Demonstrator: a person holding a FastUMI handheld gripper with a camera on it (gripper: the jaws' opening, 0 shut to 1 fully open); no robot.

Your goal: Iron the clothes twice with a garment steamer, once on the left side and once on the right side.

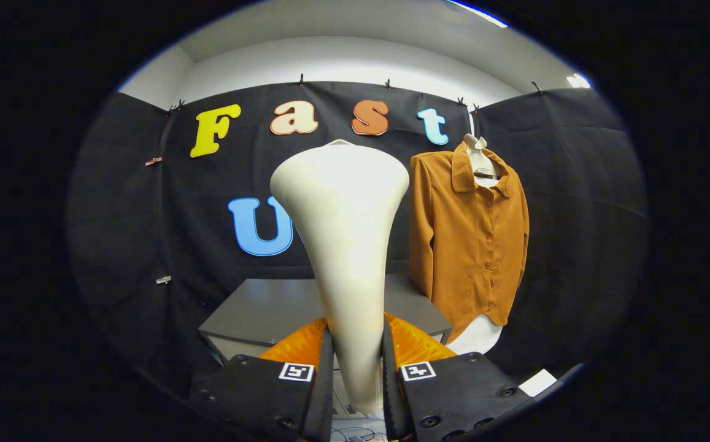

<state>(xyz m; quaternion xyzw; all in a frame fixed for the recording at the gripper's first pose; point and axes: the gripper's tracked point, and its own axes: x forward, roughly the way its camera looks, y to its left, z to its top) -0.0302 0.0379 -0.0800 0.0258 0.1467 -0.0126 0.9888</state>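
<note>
The garment steamer (345,245) is a cream, trumpet-shaped wand standing upright between my fingers, its wide head up and its narrow handle pinched by both. My gripper (358,362) is shut on that handle. Beyond the fingers and to the right of the steamer head hangs a brown button-up shirt (468,239) on a white hanger (479,161), over a white garment whose hem (480,336) peeks out below. The steamer head is apart from the shirt, level with its upper left sleeve.
A grey table (269,310) stands just ahead of the fingers, below the steamer and left of the shirt. A white card (537,382) lies low on the right. Black cloth walls close the booth behind and on both sides.
</note>
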